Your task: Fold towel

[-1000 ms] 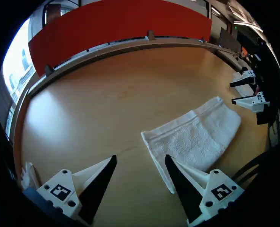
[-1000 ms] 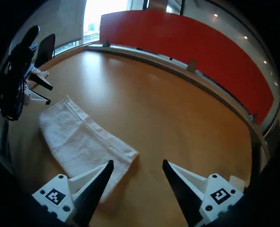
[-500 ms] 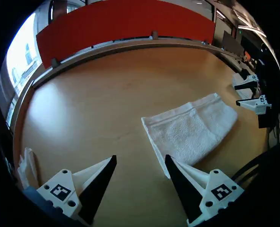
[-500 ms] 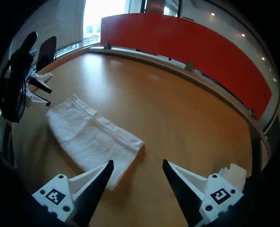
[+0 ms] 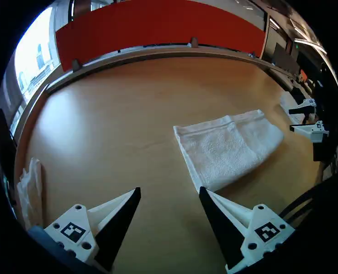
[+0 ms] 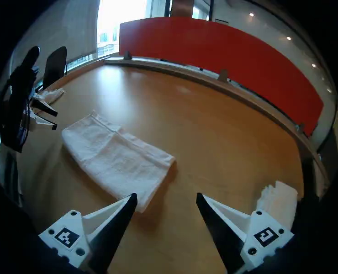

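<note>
On the wooden worktop (image 5: pixel 114 118) a white towel (image 5: pixel 228 148) is laid flat, already doubled into a rectangle. It is touched by nothing.

- Left gripper (image 5: pixel 169 189): fingers spread, nothing held. Towel is sited ahead and to its right, with the near corner just beyond the right-hand fingertip.
- Right gripper (image 6: pixel 166 195): fingers likewise spread and empty. Towel is sited ahead and to its left, with the near corner just beyond the left-hand fingertip.

Handling (judged, not tested):
- Terry cloth, so soft, light and limp. No stiffness can be counted on, and sag is expected wherever it is unsupported.
- The looped pile should be gripped well, so little slip is expected in the fingers. Some drag on the wood is likely if it is pulled rather than lifted.
- Hold is best taken at the two corners of the short open end. All layers should be pinched together at the banded hem, or the lower layer may be left behind.
- The rounded folded end is better left down as the hinge.

Writing: none legible. No brand or label is made out on the towel. Only black-and-white square marker tags (image 5: pixel 73 230) are carried on the finger bases.

A small stack of white cloth (image 6: pixel 278 196) is set well apart, near the worktop edge.
</note>
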